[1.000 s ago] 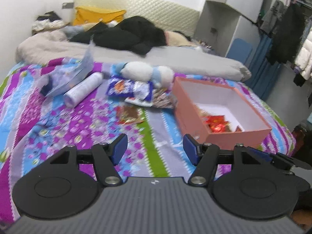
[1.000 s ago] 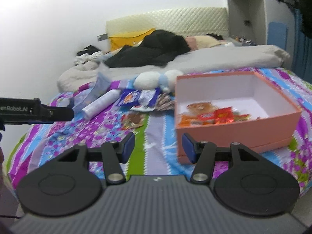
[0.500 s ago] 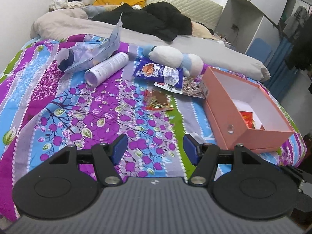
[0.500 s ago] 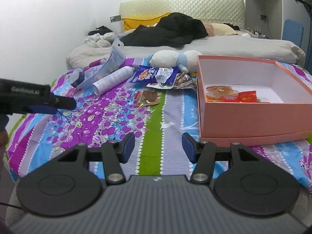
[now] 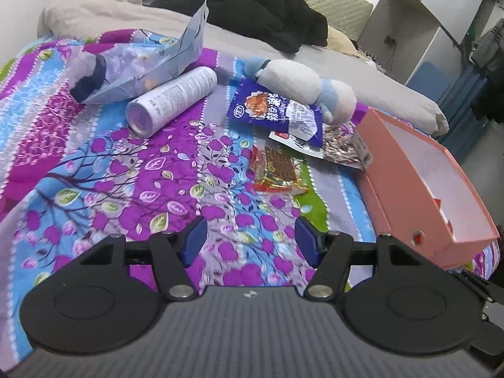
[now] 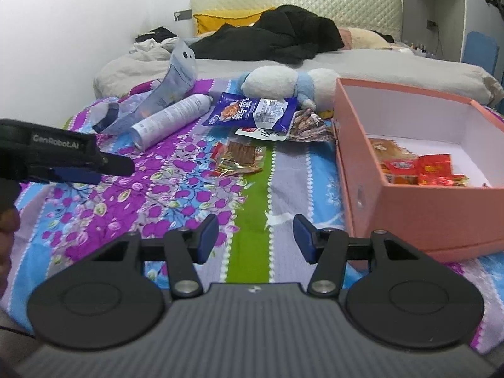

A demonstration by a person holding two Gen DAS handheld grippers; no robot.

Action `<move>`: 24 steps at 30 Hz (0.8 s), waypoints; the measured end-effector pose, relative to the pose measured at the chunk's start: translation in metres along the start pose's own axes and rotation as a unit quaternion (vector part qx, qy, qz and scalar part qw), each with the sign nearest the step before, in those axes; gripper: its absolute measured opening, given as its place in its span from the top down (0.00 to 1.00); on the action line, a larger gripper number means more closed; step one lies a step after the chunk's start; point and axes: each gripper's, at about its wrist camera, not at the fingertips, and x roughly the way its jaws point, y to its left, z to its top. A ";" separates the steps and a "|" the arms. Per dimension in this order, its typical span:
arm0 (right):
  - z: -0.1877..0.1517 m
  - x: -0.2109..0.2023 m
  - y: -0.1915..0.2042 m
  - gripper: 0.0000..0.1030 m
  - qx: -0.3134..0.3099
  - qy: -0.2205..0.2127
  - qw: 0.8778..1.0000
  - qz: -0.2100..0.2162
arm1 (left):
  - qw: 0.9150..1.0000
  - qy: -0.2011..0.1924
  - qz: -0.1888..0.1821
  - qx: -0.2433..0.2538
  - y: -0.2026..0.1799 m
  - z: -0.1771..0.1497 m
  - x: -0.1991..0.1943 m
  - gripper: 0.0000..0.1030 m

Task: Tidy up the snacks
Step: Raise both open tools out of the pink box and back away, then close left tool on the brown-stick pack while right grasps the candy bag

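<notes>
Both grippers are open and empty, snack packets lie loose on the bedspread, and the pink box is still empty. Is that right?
Not quite: the pink box already holds several red snack packets, as the right wrist view shows. The rest stands: the left gripper and right gripper are open and empty, and packets lie loose on the bedspread.

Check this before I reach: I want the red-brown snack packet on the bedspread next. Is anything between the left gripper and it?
Nothing visible. Only bare bedspread lies between the open left gripper and the red-brown snack packet. The blue snack bag lies beyond it, and the pink box sits to its right.
</notes>
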 end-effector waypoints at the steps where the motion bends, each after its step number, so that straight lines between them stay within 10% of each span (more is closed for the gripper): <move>1: 0.001 0.006 0.000 0.47 -0.001 0.001 1.000 -0.002 | 1.000 0.003 -0.001 -0.004 0.003 0.003 0.010 0.35; 24: 0.058 0.173 -0.039 0.51 0.200 -0.009 0.979 -0.031 | 0.996 0.027 -0.082 0.011 0.012 0.065 0.190 0.30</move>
